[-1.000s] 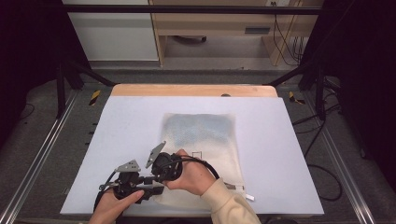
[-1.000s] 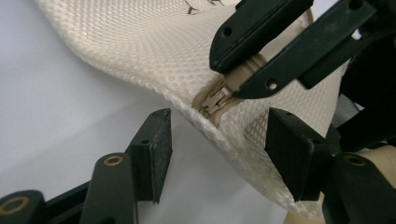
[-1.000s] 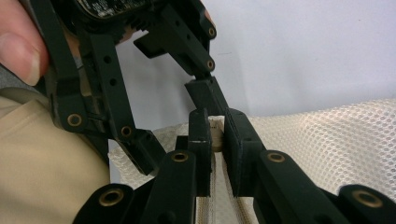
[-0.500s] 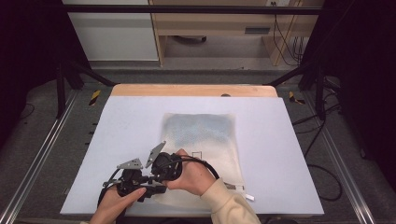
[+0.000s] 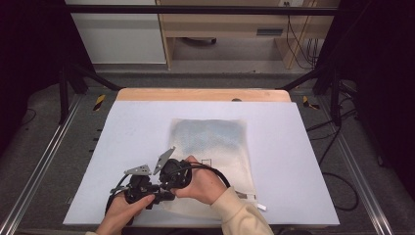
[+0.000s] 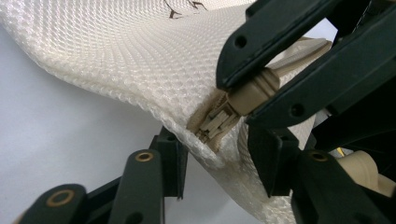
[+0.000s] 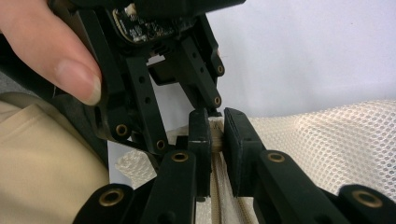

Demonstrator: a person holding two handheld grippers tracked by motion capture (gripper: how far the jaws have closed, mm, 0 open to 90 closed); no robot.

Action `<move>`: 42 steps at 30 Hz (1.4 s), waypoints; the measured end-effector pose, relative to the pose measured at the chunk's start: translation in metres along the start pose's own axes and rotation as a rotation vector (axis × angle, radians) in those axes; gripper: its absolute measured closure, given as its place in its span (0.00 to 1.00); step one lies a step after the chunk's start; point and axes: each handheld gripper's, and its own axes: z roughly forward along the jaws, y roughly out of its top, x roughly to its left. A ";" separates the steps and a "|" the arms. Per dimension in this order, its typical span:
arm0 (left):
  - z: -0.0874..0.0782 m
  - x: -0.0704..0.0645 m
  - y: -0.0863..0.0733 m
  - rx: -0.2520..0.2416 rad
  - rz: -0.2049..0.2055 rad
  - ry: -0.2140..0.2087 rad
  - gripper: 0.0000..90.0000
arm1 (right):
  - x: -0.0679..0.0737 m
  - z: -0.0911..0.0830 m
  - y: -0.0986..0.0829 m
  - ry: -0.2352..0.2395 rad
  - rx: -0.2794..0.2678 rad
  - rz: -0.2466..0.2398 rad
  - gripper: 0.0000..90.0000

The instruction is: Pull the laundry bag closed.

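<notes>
Left tool (image 5: 147, 188) sits at the bench's (image 5: 137, 127) 7 o'clock corner, clenched on the near-left corner of the mesh bag (image 5: 215, 142), just under its zipper end. Right tool (image 7: 215, 140), right beside it at 3 o'clock, is clamped on the beige zipper pull (image 6: 250, 93).

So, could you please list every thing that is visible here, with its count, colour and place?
mesh bag: 1, cream-white, flat on the table, middle to near edge
zipper pull: 1, beige, at the bag's near-left corner
table: 1, pale grey top, wooden far edge
floor cables: several, black, right of the table
left gripper: 1, black, closed on the bag's corner
right gripper: 1, black, clamped on the zipper pull
hands: 2, near edge
</notes>
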 end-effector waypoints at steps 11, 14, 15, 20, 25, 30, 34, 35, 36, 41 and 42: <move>0.003 0.003 0.000 -0.004 -0.007 0.001 0.77 | 0.001 0.001 0.001 -0.009 -0.004 0.008 0.91; 0.004 0.002 0.000 0.000 -0.003 0.004 0.77 | 0.001 0.000 0.000 -0.006 -0.003 0.005 0.91; 0.005 0.002 0.000 0.002 -0.003 0.003 0.78 | 0.001 0.000 0.000 -0.005 -0.002 0.004 0.91; 0.005 0.003 0.000 0.002 0.001 0.007 0.85 | 0.000 0.000 0.000 -0.005 -0.002 0.003 0.91; 0.004 0.003 0.000 0.001 0.007 0.016 0.92 | 0.000 -0.001 -0.002 -0.005 -0.002 -0.003 0.91; 0.003 0.003 0.000 -0.002 0.002 0.021 0.93 | -0.001 0.000 -0.005 -0.006 0.013 -0.019 0.91; 0.003 0.003 0.000 -0.003 0.003 0.023 0.93 | -0.001 0.000 -0.008 -0.013 0.029 -0.029 0.91; 0.003 0.003 0.000 -0.002 0.005 0.024 0.93 | -0.001 0.000 -0.008 -0.012 0.031 -0.025 0.91; 0.003 0.002 0.000 -0.003 0.006 0.024 0.93 | 0.000 0.001 -0.008 -0.013 0.038 -0.030 0.91; 0.003 0.001 0.000 0.005 0.017 0.035 0.93 | 0.001 0.002 -0.010 -0.018 0.062 -0.033 0.91; 0.003 0.001 0.000 0.009 0.019 0.035 0.93 | 0.000 0.002 -0.011 -0.014 0.061 -0.036 0.91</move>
